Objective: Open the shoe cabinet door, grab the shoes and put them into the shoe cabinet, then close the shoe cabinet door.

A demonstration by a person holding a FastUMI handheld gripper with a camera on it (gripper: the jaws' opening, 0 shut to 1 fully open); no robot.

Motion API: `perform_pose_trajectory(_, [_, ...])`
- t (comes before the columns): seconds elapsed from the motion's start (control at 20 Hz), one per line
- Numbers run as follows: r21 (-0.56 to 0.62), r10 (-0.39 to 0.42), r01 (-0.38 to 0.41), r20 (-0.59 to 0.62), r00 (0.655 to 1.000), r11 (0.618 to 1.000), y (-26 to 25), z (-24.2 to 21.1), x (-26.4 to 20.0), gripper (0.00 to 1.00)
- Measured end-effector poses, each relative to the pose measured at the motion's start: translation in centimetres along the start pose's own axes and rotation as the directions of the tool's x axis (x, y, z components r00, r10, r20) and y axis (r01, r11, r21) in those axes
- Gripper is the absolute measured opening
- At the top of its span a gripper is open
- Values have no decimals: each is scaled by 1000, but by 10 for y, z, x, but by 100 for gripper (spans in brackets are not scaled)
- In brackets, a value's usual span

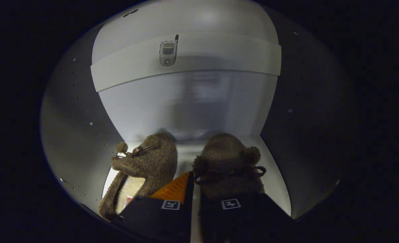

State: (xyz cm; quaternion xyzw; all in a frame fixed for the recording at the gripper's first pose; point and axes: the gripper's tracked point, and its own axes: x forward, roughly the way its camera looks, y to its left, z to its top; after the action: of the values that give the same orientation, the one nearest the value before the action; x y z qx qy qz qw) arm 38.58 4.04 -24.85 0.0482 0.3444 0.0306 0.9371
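Two brown fuzzy slippers stand side by side on the white floor of the shoe cabinet, toes toward the back wall. The left slipper has a pompom and a small bow and shows its pale lining. The right slipper carries a dark lace bow. My gripper is inside the cabinet at the slippers' heels, fingers nearly together. One finger lies over the right slipper's opening and the other runs along its inner side, pinching that wall. The heel of the right slipper is hidden under the finger.
A white shelf crosses the cabinet above the slippers, with a small silver phone-shaped item on its front edge. Grey side walls with rows of peg holes close in on both sides. The back wall stands just beyond the toes.
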Motion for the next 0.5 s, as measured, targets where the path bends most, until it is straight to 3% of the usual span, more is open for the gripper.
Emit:
perform_pose_trajectory(0.25, [-28, 16, -17, -34, 999, 999, 2, -11, -26, 55])
perform_pose_trajectory(0.3, [-39, 18, -20, -32, 999, 999, 1, -12, -32, 69])
perform_pose_trajectory(0.5, [-40, 35, -33, 40, 999, 999, 3, -3, -71, 96])
